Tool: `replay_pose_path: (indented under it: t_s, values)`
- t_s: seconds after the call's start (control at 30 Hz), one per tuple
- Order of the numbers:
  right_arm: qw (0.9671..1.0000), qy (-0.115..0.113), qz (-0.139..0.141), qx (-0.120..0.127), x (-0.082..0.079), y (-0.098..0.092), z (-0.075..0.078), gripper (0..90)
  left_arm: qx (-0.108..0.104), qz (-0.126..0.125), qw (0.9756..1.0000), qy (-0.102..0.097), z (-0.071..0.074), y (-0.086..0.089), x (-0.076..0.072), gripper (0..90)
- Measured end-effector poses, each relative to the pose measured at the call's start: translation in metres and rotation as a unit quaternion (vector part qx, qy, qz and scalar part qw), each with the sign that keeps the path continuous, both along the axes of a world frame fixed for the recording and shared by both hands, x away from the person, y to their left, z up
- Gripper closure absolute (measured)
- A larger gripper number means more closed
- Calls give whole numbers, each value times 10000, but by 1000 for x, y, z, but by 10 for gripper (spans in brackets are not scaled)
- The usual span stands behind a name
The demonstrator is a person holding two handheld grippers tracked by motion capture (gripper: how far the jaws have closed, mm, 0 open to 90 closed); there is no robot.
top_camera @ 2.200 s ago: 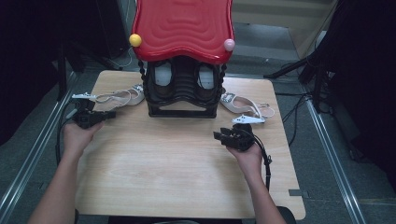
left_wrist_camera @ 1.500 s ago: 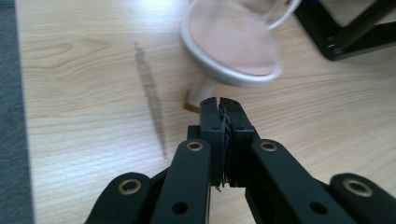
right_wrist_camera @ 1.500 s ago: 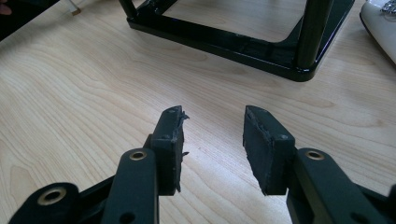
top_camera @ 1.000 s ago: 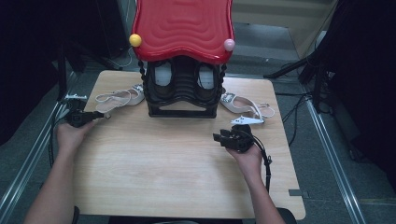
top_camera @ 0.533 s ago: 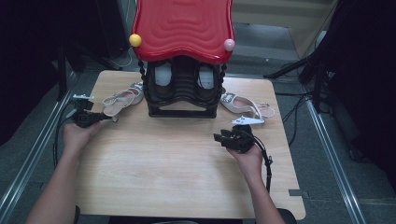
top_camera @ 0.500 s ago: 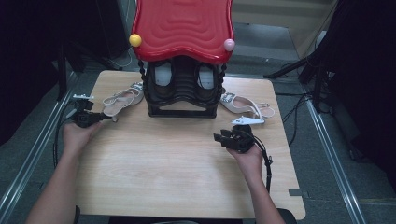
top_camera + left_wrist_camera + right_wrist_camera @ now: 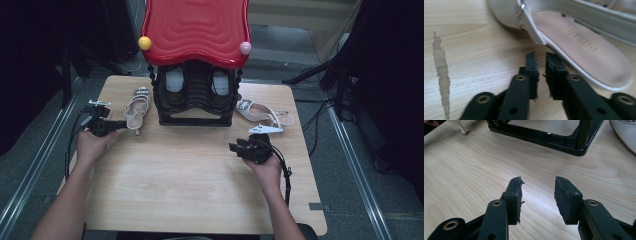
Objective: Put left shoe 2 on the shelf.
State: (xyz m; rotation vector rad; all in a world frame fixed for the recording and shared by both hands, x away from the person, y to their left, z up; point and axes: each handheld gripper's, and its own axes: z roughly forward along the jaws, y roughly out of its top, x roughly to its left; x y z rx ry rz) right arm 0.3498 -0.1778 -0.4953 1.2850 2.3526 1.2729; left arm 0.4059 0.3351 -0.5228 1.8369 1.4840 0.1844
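Step judged in hand: left sandal (image 7: 136,108) just let go beside black shoe rack (image 7: 196,107), on table (image 7: 190,200), left of rack. Left gripper (image 7: 541,65) seen just short of sandal's edge (image 7: 584,52); jaws just opened a little, gap narrow, nothing between them. Right gripper (image 7: 537,192) held over bare wood, jaws moderately apart, empty. Second sandal (image 7: 262,114) lay right of rack. Next move judged: jaws to be widened, sandal regripped by sole edge, lifted toward rack shelf.

The pale sandal (image 7: 136,109) on the left now lies turned lengthwise beside the black rack (image 7: 196,95), no longer slanted across the worktop, and the left gripper (image 7: 120,123), its jaws just opening with nothing between them, sits by its near end.
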Motion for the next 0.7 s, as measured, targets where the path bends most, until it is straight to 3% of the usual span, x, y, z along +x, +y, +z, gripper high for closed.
replay_pose_path:
  t_s: [0.17, 0.4, 0.7]
  values:
    - [10000, -14, 1, -8, 0, 0, 0, 588, 222, 55, 9997, 3, 2, 3, 0, 624]
    - [10000, -5, 17, -24, 0, 1, 0, 587, 92, 189, 9998, 33, 5, 13, 0, 481]
    - [10000, -28, 11, -28, 1, 0, -1, 570, -99, 358, 9993, -50, 17, 24, -2, 434]
